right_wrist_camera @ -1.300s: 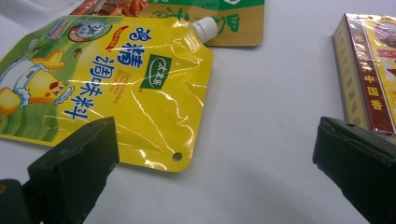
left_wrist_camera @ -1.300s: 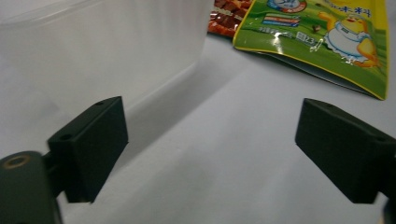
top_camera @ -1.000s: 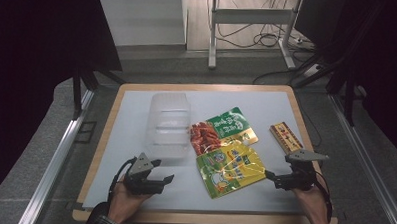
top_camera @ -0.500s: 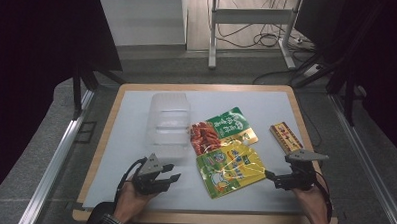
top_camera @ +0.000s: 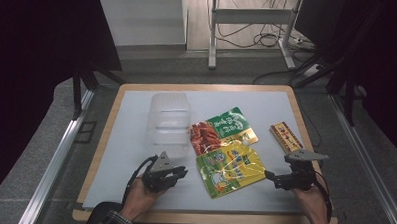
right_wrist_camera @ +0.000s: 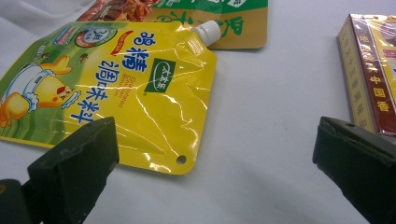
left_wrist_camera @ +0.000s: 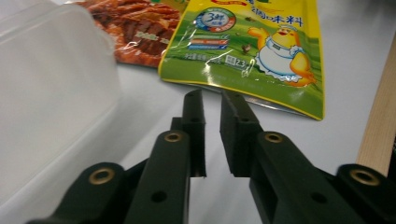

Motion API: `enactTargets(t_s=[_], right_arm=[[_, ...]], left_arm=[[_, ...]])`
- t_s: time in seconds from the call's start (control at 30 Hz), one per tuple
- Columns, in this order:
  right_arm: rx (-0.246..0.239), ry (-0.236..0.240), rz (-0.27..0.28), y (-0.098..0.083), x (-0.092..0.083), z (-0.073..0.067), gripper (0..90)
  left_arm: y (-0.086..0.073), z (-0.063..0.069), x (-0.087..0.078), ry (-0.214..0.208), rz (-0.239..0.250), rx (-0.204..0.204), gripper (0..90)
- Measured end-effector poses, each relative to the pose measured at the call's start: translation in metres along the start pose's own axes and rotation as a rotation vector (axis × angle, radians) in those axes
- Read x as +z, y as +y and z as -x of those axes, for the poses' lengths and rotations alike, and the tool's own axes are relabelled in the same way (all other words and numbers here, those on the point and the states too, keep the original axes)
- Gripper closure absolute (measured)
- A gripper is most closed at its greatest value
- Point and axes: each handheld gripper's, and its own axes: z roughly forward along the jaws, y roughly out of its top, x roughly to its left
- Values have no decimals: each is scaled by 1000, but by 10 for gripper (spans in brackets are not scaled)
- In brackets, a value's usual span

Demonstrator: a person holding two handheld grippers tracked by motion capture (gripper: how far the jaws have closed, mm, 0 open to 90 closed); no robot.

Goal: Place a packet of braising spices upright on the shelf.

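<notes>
Left gripper [top_camera: 180,172]: held low over the table [top_camera: 131,119] near the near edge, left of centre. Its jaws have just been closing and now stand nearly together, a thin gap left between the pads [left_wrist_camera: 196,122], with nothing between them. In the left gripper view the jaws point at the near edge of the yellow pouch [left_wrist_camera: 252,51], which lies just ahead of them, not touched.

Right gripper [top_camera: 270,176]: held near the near right corner of the table, jaws spread wide with nothing between them. In the right gripper view its jaws frame bare table beside the pouch's corner with the punched hole.

Yellow pouch [top_camera: 229,165]: flat on the table between the two grippers, just toward the near edge from centre, white cap [right_wrist_camera: 207,31] at its far end.

Green-and-red packet [top_camera: 221,130]: flat, just beyond the pouch, partly under its far end.

Clear tub [top_camera: 168,123]: left of the packet, touching or just beside it; which cannot be told.

Box [top_camera: 285,137]: flat near the right edge, apart from the pouch, just beyond the right gripper.
</notes>
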Motion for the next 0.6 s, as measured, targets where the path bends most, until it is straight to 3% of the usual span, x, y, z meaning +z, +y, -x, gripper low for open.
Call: enactTargets(t_s=[0.2,0.37,0.6], right_arm=[[-2,2,2,0,0,0,1],[-5,4,1,0,0,0,3],[-7,10,2,1,0,-1,4]], left_arm=[[5,1,12,-34,-3,-11,896],[9,6,22,-25,-7,3,898],[13,9,34,-49,-2,28,897]])
